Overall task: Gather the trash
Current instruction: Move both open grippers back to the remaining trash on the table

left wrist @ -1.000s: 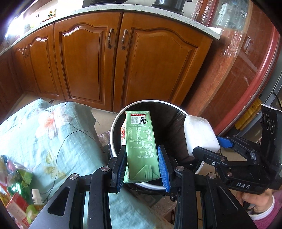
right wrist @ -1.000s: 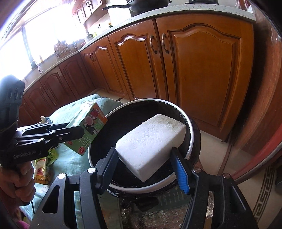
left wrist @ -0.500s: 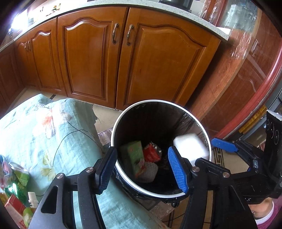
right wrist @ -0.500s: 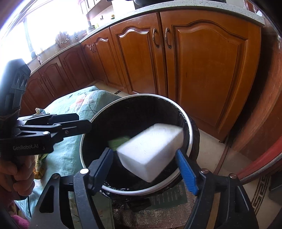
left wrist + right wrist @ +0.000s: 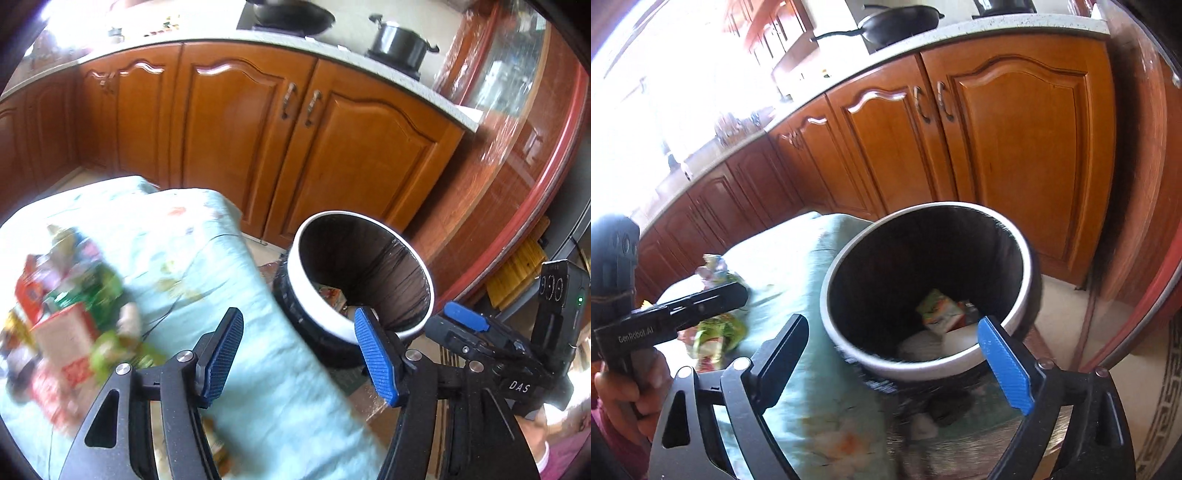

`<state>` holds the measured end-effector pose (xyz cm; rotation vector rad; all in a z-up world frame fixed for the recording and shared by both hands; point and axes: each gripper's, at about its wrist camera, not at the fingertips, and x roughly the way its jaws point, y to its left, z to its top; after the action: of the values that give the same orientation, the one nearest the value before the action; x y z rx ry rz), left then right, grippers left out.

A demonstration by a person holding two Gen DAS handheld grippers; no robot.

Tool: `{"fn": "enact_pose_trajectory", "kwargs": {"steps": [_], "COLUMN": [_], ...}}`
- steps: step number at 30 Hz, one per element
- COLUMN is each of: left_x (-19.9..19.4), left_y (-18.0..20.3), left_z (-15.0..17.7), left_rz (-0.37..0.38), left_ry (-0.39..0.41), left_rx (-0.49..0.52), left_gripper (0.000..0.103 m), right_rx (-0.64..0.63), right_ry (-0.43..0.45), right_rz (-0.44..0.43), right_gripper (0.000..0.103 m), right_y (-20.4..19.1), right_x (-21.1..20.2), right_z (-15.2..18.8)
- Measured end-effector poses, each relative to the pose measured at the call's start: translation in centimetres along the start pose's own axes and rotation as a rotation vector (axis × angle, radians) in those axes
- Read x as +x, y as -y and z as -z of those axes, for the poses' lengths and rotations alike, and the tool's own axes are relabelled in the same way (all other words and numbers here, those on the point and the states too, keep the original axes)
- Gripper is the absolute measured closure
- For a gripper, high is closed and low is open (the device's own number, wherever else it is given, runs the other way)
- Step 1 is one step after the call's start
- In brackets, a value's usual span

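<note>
Kitchen w/ wooden cabinets. A round trash bin (image 5: 934, 288), white rim & black liner, stands on the floor just beside a desk (image 5: 207, 258) draped in a pale floral cloth.

Left claw (image 5: 299, 350) has just been opening: jaws spread, nothing between them, hovering over the cloth edge next to the bin. Right claw (image 5: 897, 358) has also just been opening: jaws spread wide, empty, aimed at the bin's near rim.

Inside the bin: a green drink carton (image 5: 938, 312), a white foam block (image 5: 938, 345) at the bottom, plus a red wrapper, partly hidden.

Progress: some trash is already binned, but a blurred pile of wrappers & packets (image 5: 74, 317) is left on the desk, well apart from the bin. Judged roughly midway; more pickups needed.
</note>
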<state>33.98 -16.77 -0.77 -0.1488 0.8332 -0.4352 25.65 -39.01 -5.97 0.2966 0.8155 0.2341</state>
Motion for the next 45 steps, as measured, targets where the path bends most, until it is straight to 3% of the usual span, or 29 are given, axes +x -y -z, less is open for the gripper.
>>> {"fn": "enact_pose_trajectory", "kwargs": {"steps": [8, 18, 25, 36, 45], "left_x": [-6.2, -12.2, -15.0, -17.2, -17.0], "left_y": [-2.0, -6.1, -9.2, -12.9, -16.0], "left_z": [4.2, 8.6, 9.9, 11.0, 9.2], "left_rz": [-0.030, -0.088, -0.153, -0.190, -0.178], "left_ry": [0.065, 0.079, 0.078, 0.088, 0.111], "left_rx": [-0.021, -0.106, -0.171, -0.277, -0.350], "left_gripper": [0.037, 0.036, 0.036, 0.036, 0.036], "right_rx": [0.083, 0.109, 0.090, 0.065, 0.114], "right_ry": [0.031, -0.011, -0.049, -0.090, -0.155], "right_rz": [-0.082, -0.153, -0.192, -0.258, -0.293], "right_gripper": [0.008, 0.008, 0.008, 0.009, 0.035], "right_y": [-3.1, -6.9, -9.8, -13.2, -13.9], "right_x": [-1.1, -0.5, 0.8, 3.0, 7.0], "right_z": [3.0, 5.4, 6.5, 7.0, 5.7]}}
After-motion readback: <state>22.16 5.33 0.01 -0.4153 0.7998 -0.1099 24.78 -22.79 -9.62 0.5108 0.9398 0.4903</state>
